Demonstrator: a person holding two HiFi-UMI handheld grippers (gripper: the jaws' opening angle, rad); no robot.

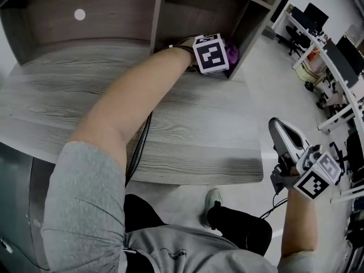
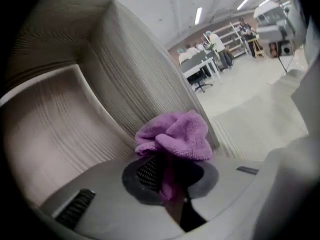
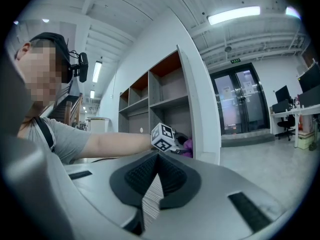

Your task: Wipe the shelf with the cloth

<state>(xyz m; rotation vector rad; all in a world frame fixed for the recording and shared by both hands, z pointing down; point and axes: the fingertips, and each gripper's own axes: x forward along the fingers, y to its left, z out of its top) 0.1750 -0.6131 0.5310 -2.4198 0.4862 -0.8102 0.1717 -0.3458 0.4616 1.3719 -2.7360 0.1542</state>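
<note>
A crumpled purple cloth (image 2: 176, 135) is pinched between the jaws of my left gripper (image 2: 167, 160), which is shut on it. In the head view the left arm reaches into the right-hand compartment of the grey wood-grain shelf (image 1: 250, 21), and the cloth (image 1: 232, 52) shows just past the marker cube, near the compartment's right wall. The left gripper (image 1: 223, 54) has its jaws hidden behind the cube. My right gripper (image 1: 278, 128) hangs off the table's right side, shut on nothing. From the right gripper view (image 3: 159, 156) the cloth (image 3: 188, 145) shows inside the shelf.
A wood-grain tabletop (image 1: 187, 129) runs in front of the shelf. An upright divider (image 1: 159, 10) separates its two compartments. A black cable (image 1: 139, 147) hangs over the table's front edge. Desks and chairs (image 1: 318, 44) stand on the floor at right.
</note>
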